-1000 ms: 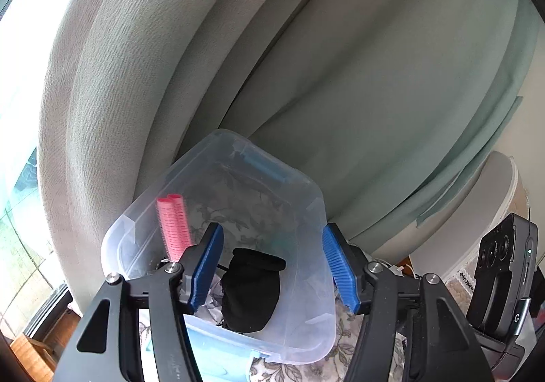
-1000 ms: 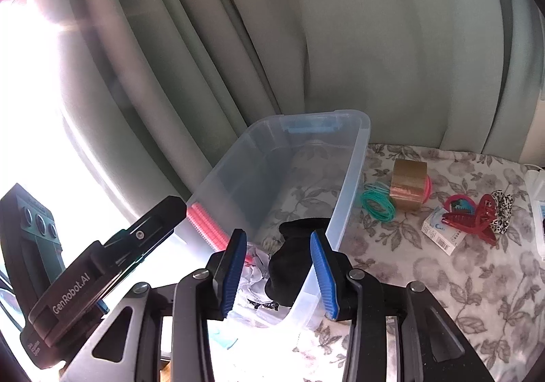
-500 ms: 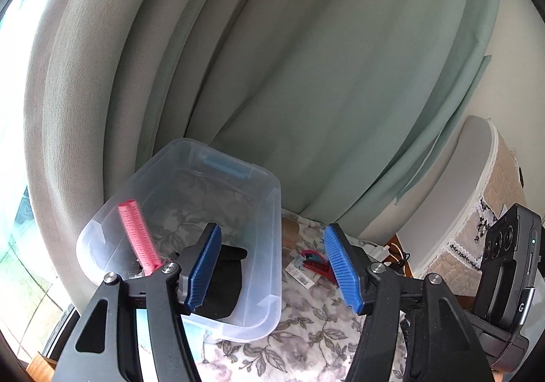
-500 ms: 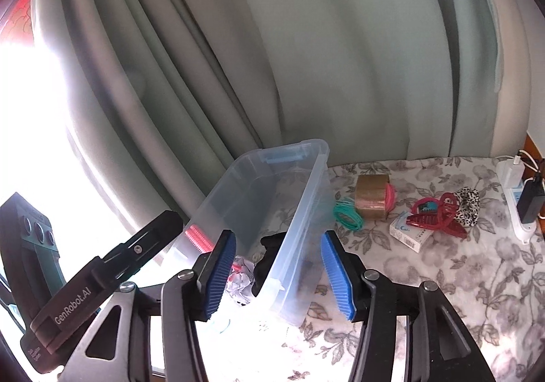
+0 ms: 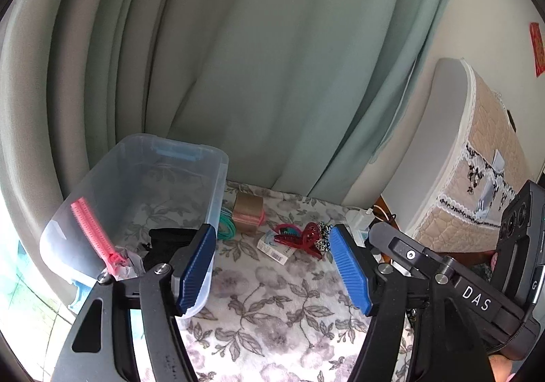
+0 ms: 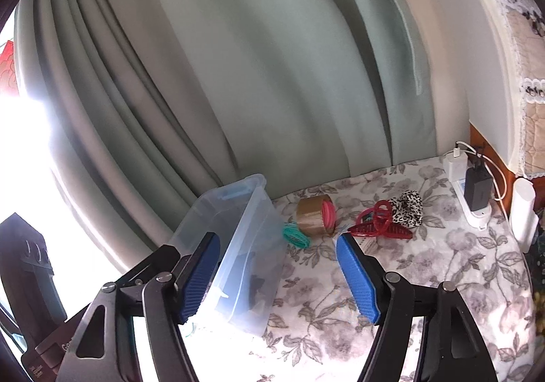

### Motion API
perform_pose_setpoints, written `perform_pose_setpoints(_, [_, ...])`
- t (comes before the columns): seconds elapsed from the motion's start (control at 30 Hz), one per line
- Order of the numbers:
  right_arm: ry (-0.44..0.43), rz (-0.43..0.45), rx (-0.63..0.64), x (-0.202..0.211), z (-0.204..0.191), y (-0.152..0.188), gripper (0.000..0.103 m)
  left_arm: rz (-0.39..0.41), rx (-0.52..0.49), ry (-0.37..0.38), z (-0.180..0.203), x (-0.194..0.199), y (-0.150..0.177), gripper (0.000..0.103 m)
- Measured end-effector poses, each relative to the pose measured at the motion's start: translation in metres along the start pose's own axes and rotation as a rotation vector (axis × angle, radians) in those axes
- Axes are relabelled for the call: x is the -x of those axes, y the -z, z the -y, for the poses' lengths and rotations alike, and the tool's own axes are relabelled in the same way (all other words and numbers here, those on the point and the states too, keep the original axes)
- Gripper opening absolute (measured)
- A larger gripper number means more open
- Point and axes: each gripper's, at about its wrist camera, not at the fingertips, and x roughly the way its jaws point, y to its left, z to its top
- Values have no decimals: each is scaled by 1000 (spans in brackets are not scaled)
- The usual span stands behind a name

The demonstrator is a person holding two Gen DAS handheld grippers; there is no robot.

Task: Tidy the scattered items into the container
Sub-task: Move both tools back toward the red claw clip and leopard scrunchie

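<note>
A clear plastic bin [image 5: 218, 177] [image 6: 252, 232] stands on the flowered cloth at the left. Inside lie a pink comb [image 5: 92, 232], a black pouch [image 5: 163, 242] and crumpled paper. To its right on the cloth are green hair ties [image 5: 226, 227] [image 6: 295, 236], a brown tape roll [image 5: 247, 213] [image 6: 311, 213], a red hair claw [image 5: 301, 239] [image 6: 381, 223], a leopard scrunchie [image 6: 407, 208] and a small white box [image 5: 272, 247]. My left gripper [image 5: 272, 274] is open and empty, just right of the bin. My right gripper [image 6: 277, 278] has its jaws opening, nothing between them, the bin's wall behind.
Green curtains hang behind the bin. A white power strip [image 6: 471, 198] with chargers and a white bottle [image 6: 524, 215] stand at the right edge. A padded headboard [image 5: 483, 170] rises at the right. The near flowered cloth [image 5: 272, 314] is bare.
Both grippers have pulled back and swung right, away from above the bin. The loose items on the cloth have come into view. The right jaws have widened; the black pouch stays in the bin.
</note>
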Motion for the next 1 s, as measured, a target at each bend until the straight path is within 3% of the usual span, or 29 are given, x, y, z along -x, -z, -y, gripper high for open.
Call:
perform_pose_setpoints(0.27, [42, 57, -81, 17, 45, -4, 94, -48, -70, -24, 29, -18, 6, 71])
perform_pose_setpoints(0.47, [75, 65, -112, 15, 69, -1, 103, -75, -146, -95, 50, -37, 13, 71])
perform_pose_setpoints(0.7, [118, 78, -146, 4, 99, 5, 103, -89, -156, -140, 50, -59, 20, 71])
perform_pose_setpoints(0.83, [137, 87, -212, -2, 122, 14, 103, -58, -121, -134, 45, -67, 24, 71])
perform_pose_setpoints(1.0, [145, 32, -248, -22, 143, 25, 103, -70, -136, -140, 44, -88, 30, 71])
